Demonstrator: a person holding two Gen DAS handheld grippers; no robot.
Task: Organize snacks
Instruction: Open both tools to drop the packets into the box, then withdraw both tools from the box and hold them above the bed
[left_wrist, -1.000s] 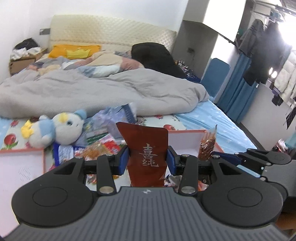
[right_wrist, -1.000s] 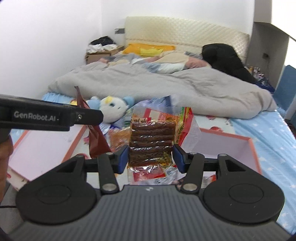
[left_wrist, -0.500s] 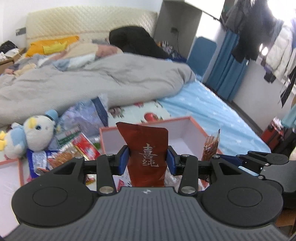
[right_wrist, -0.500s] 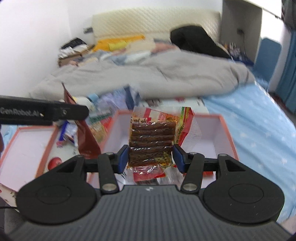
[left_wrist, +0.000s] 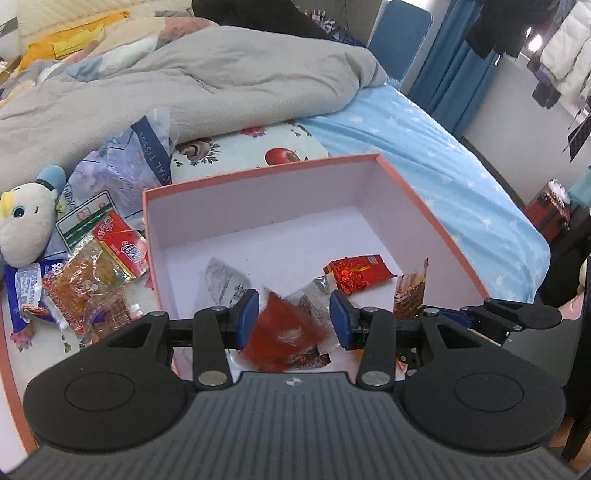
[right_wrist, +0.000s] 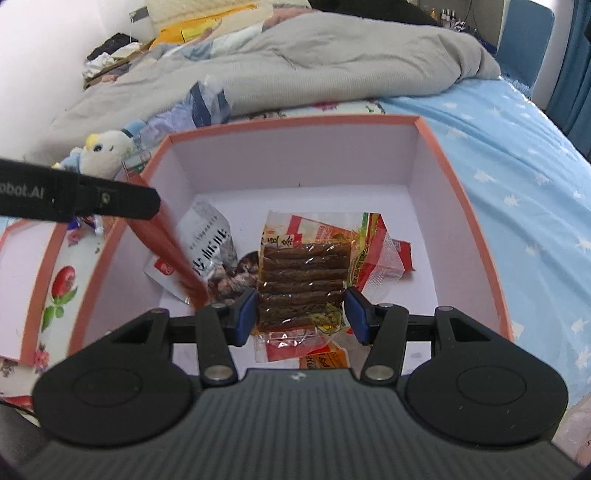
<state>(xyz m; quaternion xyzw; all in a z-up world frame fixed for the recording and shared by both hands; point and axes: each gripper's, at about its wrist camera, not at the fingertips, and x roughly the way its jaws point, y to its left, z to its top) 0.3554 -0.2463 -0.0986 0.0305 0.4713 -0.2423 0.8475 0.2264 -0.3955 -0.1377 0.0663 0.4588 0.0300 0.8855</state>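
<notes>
An orange-rimmed white box (left_wrist: 373, 159) (right_wrist: 295, 122) lies open on the bed, with several snack packets on its floor. My left gripper (left_wrist: 293, 319) hovers over the box's near end, shut on a dark red packet (left_wrist: 284, 332) that is tilted and blurred. In the right wrist view the left gripper (right_wrist: 147, 205) reaches in from the left with the red packet (right_wrist: 166, 251) hanging below it. My right gripper (right_wrist: 301, 314) (left_wrist: 436, 314) is shut on a clear packet of brown strips (right_wrist: 303, 280) (left_wrist: 410, 291), low over the box.
Loose snack packets (left_wrist: 85, 280) and a plush toy (left_wrist: 26, 221) lie left of the box. The box lid (right_wrist: 26, 266) sits further left. A tissue pack (left_wrist: 147, 158) and a grey duvet (left_wrist: 221, 74) lie behind. Blue curtains and a suitcase stand past the bed's right edge.
Both grippers swung right and down, from over the loose snacks to just above the box. The red packet, upright before, now hangs tilted and blurred between the left jaws.
</notes>
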